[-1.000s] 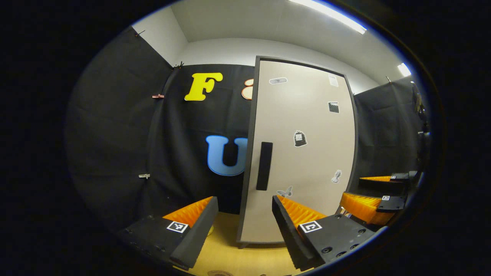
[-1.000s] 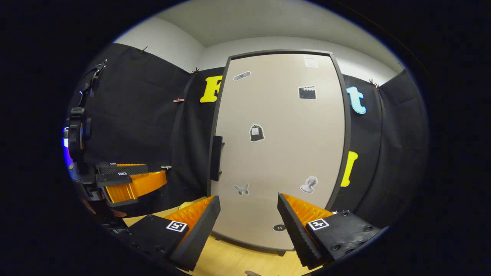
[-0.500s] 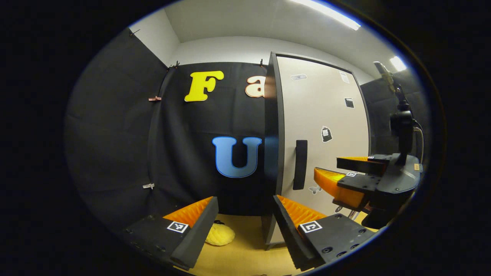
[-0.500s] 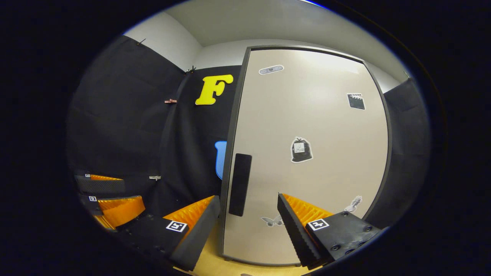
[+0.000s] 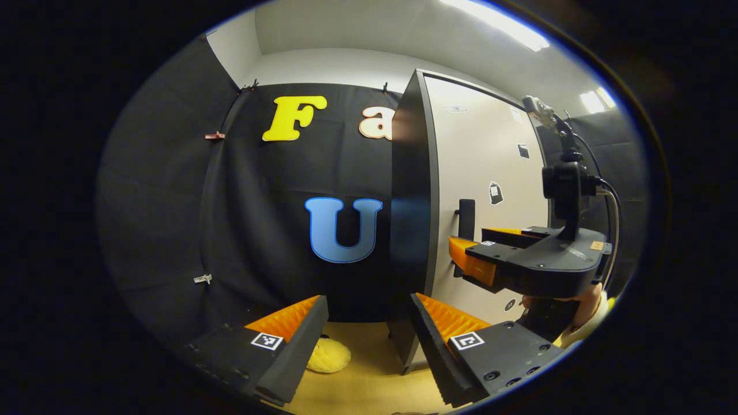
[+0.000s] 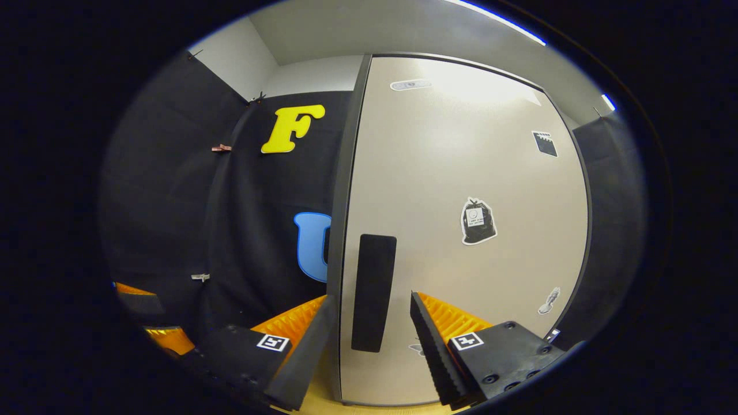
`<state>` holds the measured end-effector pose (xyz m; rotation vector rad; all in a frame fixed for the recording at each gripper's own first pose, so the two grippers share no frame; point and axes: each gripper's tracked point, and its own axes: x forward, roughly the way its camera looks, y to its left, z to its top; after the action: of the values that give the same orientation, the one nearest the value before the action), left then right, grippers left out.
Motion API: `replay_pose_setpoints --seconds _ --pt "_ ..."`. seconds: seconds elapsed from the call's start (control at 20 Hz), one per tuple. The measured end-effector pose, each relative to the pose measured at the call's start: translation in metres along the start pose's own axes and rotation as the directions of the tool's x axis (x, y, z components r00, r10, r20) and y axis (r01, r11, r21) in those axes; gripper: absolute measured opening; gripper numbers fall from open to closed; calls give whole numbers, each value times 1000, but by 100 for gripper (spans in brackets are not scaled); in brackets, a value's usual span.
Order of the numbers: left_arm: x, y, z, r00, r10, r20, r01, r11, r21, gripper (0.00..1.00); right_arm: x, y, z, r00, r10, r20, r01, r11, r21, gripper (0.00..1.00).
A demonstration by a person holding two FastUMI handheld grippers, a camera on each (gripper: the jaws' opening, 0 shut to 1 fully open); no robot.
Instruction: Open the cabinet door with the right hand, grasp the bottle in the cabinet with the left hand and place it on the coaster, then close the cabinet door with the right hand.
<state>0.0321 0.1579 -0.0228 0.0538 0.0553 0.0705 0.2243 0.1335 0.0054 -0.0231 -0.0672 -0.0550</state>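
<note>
Closing on the handle [image 6: 373, 292] over the last second, the right gripper [image 6: 369, 325] now has its spread fingers on either side of it, apparently not yet touching; the cabinet door [image 6: 461, 173] is shut, so the bottle is hidden. Off to the side, the left gripper [image 5: 369, 328] waits, spread and empty, above the table [image 5: 369, 380].
</note>
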Motion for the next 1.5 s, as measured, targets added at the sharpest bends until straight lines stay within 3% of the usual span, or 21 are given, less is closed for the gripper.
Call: replay_pose_setpoints --seconds 0.1,0.25,0.3,0.4,0.55,0.65,0.7,0.75,1.05,1.5 --pt "1 1 0 1000 -18 3 18 1000 -3 89 8 -2 0 1000 -28 4 28 1000 14 74" --pt "3 2 -5 999 -38 -5 38 999 -12 90 18 -2 -4 999 -45 -1 45 999 19 72" --pt "3 2 -6 999 -45 -6 45 999 -15 89 19 3 -3 999 -54 6 54 998 16 49" --pt "3 4 -8 999 -48 -9 48 999 -14 89 18 2 -1 996 -86 22 86 996 -1 42" --pt "1 7 -9 999 -48 -9 48 999 -20 89 20 -1 -2 990 -141 28 142 990 -2 42" --pt "-2 9 -8 999 -43 -6 43 999 -17 89 20 -1 -2 990 -141 19 141 990 15 25" --pt "-4 9 -8 999 -40 -4 40 999 -15 90 21 -2 -4 990 -138 13 138 990 15 24" --pt "-6 10 -7 999 -39 -4 39 999 -14 89 20 -1 -3 992 -128 7 128 992 0 13" --pt "-12 0 2 998 -62 13 62 998 0 90 -3 4 1 998 -55 -29 55 998 15 13" --pt "-44 -66 6 993 -113 21 112 993 27 89 -70 -7 12 996 91 -17 -90 994 58 13"
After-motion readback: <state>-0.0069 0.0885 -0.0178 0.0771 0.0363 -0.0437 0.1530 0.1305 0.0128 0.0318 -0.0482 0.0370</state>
